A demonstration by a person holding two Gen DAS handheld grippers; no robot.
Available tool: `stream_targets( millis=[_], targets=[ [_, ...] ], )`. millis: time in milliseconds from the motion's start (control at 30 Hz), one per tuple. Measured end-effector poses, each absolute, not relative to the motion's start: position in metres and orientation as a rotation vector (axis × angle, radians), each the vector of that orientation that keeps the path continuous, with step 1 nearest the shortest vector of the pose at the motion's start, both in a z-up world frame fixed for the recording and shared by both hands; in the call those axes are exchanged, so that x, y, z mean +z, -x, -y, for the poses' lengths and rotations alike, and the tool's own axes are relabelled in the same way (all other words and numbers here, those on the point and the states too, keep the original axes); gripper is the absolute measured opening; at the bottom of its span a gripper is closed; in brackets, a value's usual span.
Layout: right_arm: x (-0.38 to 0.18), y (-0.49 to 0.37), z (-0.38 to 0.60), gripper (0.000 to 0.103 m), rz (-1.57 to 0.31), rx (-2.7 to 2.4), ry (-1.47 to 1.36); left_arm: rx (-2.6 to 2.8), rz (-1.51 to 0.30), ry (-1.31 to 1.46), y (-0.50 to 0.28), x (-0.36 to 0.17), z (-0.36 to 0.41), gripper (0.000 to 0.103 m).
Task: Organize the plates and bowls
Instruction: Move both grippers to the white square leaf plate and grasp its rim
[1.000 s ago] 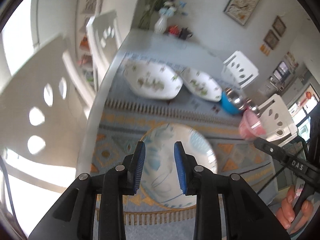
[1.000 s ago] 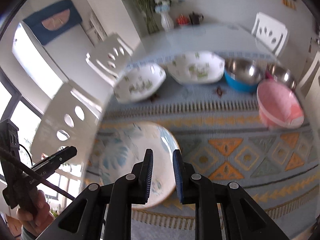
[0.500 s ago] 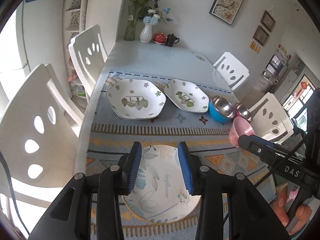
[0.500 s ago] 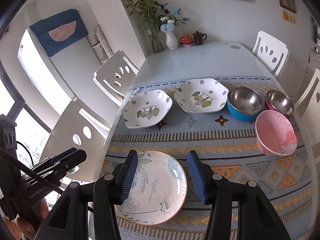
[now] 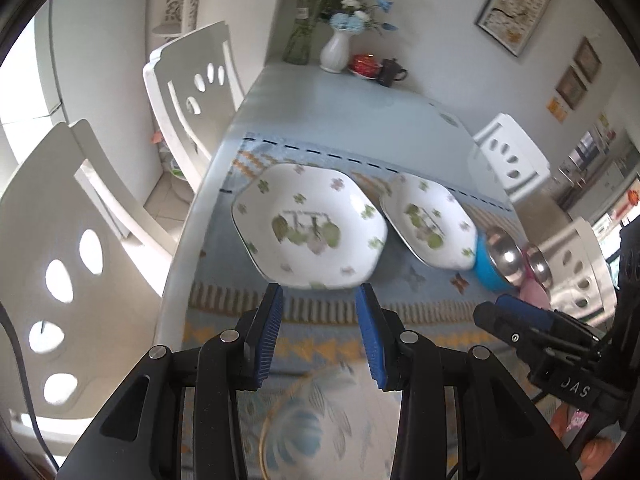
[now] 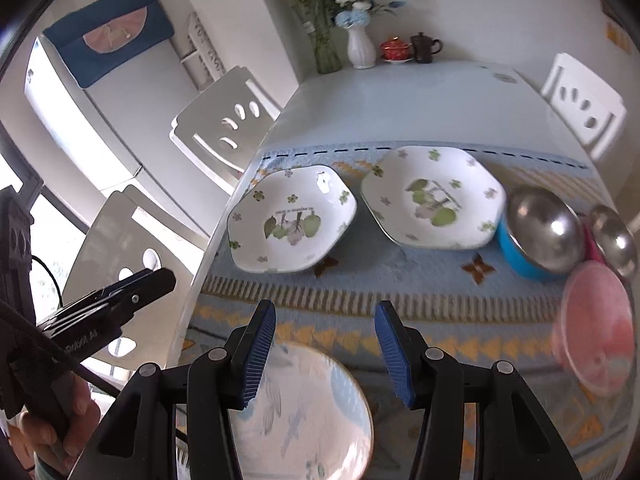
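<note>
Two white hexagonal plates with a green print lie side by side on the patterned mat: the left one (image 5: pixel 310 226) (image 6: pixel 290 220) and the right one (image 5: pixel 430 222) (image 6: pixel 434 196). A round leaf-print plate (image 5: pixel 320 428) (image 6: pixel 304 412) lies at the near edge. A blue steel-lined bowl (image 6: pixel 538 236), a red steel-lined bowl (image 6: pixel 612 236) and a pink bowl (image 6: pixel 592 328) stand at the right. My left gripper (image 5: pixel 320 330) is open and empty, above the mat just short of the left hexagonal plate. My right gripper (image 6: pixel 326 348) is open and empty above the round plate.
White chairs (image 5: pixel 188 92) (image 6: pixel 228 128) stand along the table's left side, and one (image 6: pixel 584 100) at the right. A white vase with flowers (image 6: pixel 360 46), a red pot (image 6: pixel 396 48) and a dark teapot (image 6: pixel 426 46) stand at the table's far end.
Both grippers have opened wider and moved forward over the table towards the hexagonal plates. The round plate has slid down to the bottom of both views.
</note>
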State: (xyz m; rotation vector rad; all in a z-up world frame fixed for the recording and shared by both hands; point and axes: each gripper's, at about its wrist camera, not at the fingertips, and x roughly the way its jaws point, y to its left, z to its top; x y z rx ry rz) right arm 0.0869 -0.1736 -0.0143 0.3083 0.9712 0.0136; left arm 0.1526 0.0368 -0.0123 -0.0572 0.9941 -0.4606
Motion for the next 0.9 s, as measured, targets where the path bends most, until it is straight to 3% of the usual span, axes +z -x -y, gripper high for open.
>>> stream_targets(
  millis=[533,900],
  targets=[
    [-0.104,-0.193,0.187,0.05,-1.115,0.023,-0.456,-0.316,-1.117,0.106,-0.258,-0.096,-0.044,0.037],
    [-0.135,-0.222,0.2,0.05,-1.144,0.018,-0.55,-0.304,-1.149,0.169,-0.272,-0.128,-0.041,0.037]
  ],
)
